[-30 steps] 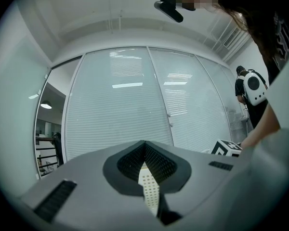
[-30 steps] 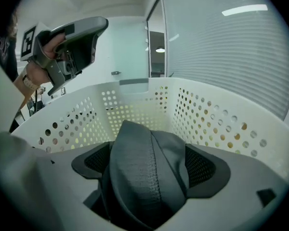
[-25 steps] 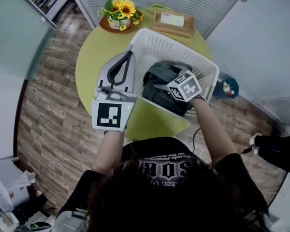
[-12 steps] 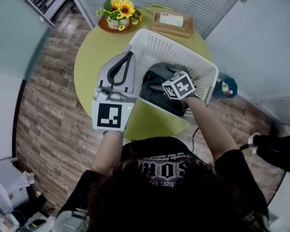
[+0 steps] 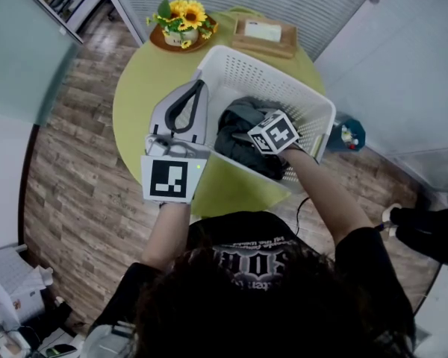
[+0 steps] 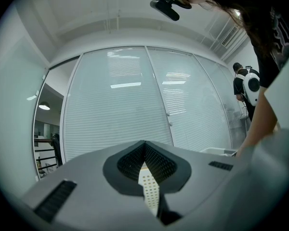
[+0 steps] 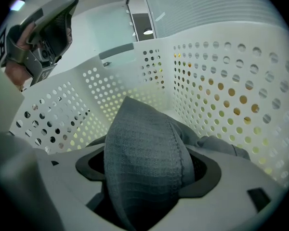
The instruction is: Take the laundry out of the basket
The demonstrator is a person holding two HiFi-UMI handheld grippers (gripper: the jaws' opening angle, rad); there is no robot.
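right tongs reach down into the basket on the right of the green worktop. they are closing on a wad of grey laundry, which fills the gap and touches both pads, likely so it can be lifted out. left tongs are pressed together and empty, just beside the basket's left wall, seemingly parked clear of the lift
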